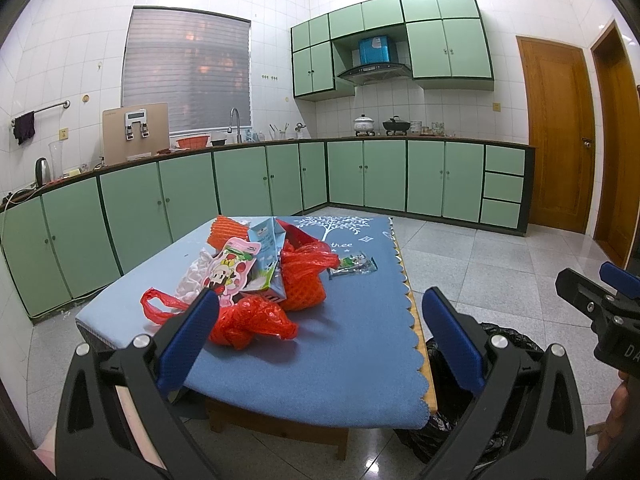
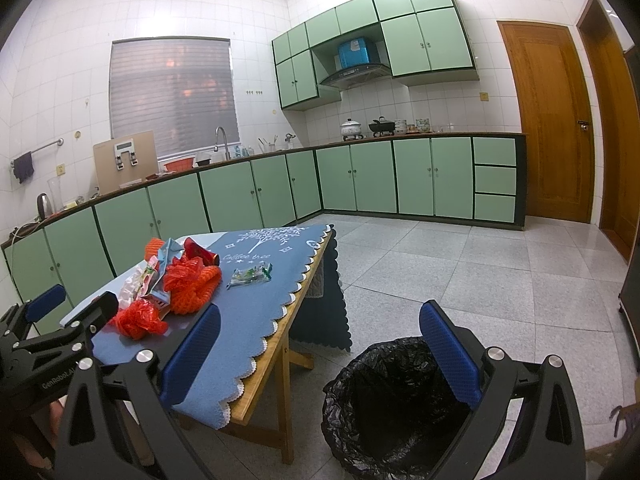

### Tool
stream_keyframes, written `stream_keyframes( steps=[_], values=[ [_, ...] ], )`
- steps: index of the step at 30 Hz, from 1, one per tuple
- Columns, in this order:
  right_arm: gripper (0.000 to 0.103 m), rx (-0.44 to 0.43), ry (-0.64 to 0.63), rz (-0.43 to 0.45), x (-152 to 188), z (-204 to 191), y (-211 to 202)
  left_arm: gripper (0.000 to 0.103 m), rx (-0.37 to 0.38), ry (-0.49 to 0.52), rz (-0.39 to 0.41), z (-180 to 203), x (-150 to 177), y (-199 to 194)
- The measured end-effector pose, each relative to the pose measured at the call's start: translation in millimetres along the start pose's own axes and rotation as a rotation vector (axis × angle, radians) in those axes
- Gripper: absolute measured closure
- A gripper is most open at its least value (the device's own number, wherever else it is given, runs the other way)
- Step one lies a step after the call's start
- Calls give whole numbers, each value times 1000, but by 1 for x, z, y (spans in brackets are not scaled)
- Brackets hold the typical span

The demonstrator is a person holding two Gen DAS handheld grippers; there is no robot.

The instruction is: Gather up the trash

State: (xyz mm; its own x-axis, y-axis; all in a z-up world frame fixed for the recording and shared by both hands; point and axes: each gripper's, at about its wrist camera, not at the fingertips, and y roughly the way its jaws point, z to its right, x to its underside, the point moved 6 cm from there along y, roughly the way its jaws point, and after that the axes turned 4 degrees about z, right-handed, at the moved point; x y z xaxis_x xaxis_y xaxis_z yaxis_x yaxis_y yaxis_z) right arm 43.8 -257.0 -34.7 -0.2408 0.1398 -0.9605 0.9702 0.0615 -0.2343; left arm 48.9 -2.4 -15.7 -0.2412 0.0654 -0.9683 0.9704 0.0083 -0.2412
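Left wrist view: left gripper (image 1: 320,340) held with its jaws spread wide and nothing between them, poised over the near edge of the tabletop (image 1: 320,368), which is covered by a blue cloth. Just beyond the left finger lies a crumpled red plastic bag (image 1: 248,320), the nearest piece of trash. Behind it sit an orange foam net (image 1: 306,292), a pink cartoon-printed pouch (image 1: 232,270), a pale blue carton (image 1: 266,248), white crumpled paper (image 1: 192,276), and, a little apart to the right, a small green-and-clear wrapper (image 1: 354,266). The right gripper (image 1: 600,292) enters at the right edge of this view.

Right wrist view: right gripper (image 2: 320,344), likewise spread and empty, hangs above a bin lined with a black bag (image 2: 384,400), which stands on the floor just beside the tabletop's corner.

Step in hand, as a judgement: the approach to a first pick; all the trash appears to remain on the tabletop and the bin looks empty. The next move calls for easing the left gripper forward and down onto the red plastic bag, closing on a bunched fold, then carrying it right, over the bin.

Legible writing: "Coffee tree" (image 2: 247,257) on the cloth beneath a white tree motif; "GenRobot" partly readable on the left gripper's body (image 2: 58,376). Package print is too small to read.
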Motion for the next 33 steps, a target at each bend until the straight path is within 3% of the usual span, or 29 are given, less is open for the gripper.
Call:
stream_keyframes(
  steps=[23,28,33],
  values=[
    [6,0,0,-1,-1,0,2,5,-2,0,-3,0,1,1],
    [6,2,4,-6,-1,-1,4,5,-28,0,4,-15,-2,12],
    [6,-4,9,-27,-7,-16,19,5,-113,0,-32,-58,-1,39]
  ],
)
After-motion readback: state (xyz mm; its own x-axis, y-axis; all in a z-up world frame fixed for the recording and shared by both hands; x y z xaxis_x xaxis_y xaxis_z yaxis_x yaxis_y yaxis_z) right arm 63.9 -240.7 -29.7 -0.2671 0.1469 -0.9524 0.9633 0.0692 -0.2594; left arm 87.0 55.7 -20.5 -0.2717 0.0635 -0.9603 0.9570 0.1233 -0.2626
